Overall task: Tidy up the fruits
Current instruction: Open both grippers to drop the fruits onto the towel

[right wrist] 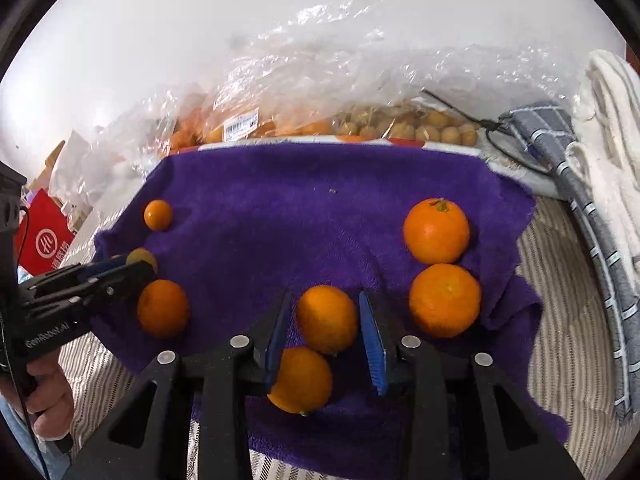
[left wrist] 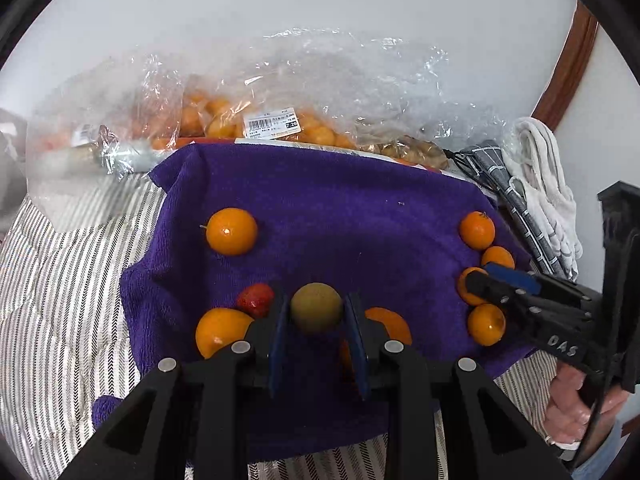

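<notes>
Fruits lie scattered on the purple towel (left wrist: 320,208), which is spread over a striped cloth (left wrist: 72,300). We see our left gripper (left wrist: 316,312) with its blue pads against both flanks of a greenish-yellow fruit (left wrist: 316,307) near the towel's front edge, so it is clamped on that fruit. A red strawberry (left wrist: 256,299) lies just left of the left finger, touching a large orange (left wrist: 220,330) at the front-left of the towel; another orange (left wrist: 390,324) shows partly behind the right finger. A lone orange (left wrist: 232,231) sits toward the towel's left edge.

Along the right edge we find a row of four oranges. Our right gripper (right wrist: 326,322) straddles the third orange (right wrist: 327,318) of this row; a gap shows between each pad and the peel, so its fingers stand apart. The nearest orange (right wrist: 302,380) lies just below, touching the left pad. The two far oranges (right wrist: 436,231) (right wrist: 445,301) touch each other to the right.

Behind the towel's far edge, clear plastic bags (left wrist: 280,92) hold more orange fruit, and a folded grey checked cloth (right wrist: 560,152) and a white cloth (right wrist: 612,120) lie beyond the right edge.
</notes>
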